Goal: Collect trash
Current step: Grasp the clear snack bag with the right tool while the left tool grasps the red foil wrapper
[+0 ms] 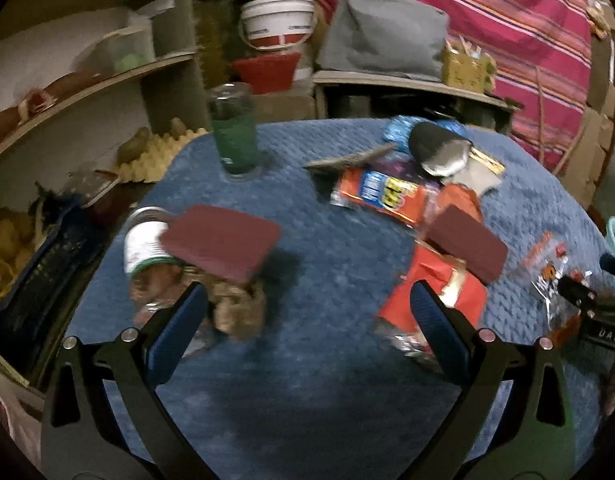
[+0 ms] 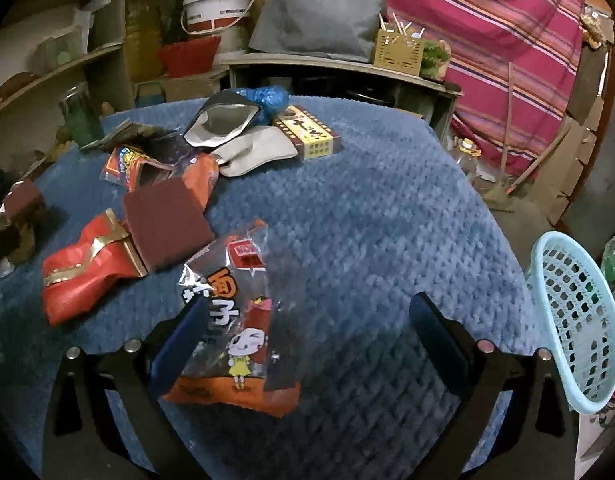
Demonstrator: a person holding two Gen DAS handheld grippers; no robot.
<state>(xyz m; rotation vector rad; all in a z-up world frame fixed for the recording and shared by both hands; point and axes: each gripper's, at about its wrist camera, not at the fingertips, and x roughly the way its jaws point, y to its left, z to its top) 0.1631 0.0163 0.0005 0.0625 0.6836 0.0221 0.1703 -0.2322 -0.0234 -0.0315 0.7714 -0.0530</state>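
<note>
Wrappers (image 2: 231, 320) beside 2 maroon pads (image 2: 167, 228), basket (image 2: 575, 320) at table edge; both grippers' jaws wide open, empty.

Blue cloth (image 2: 367, 216) — red-and-gold wrapper (image 2: 79, 276) — pale blue basket (image 2: 579, 320).

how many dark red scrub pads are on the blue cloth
2. One dark red pad leans on the tipped jar at the cloth's left side; the other lies on the red wrapper nearer the middle. More could hide under wrappers.
</note>
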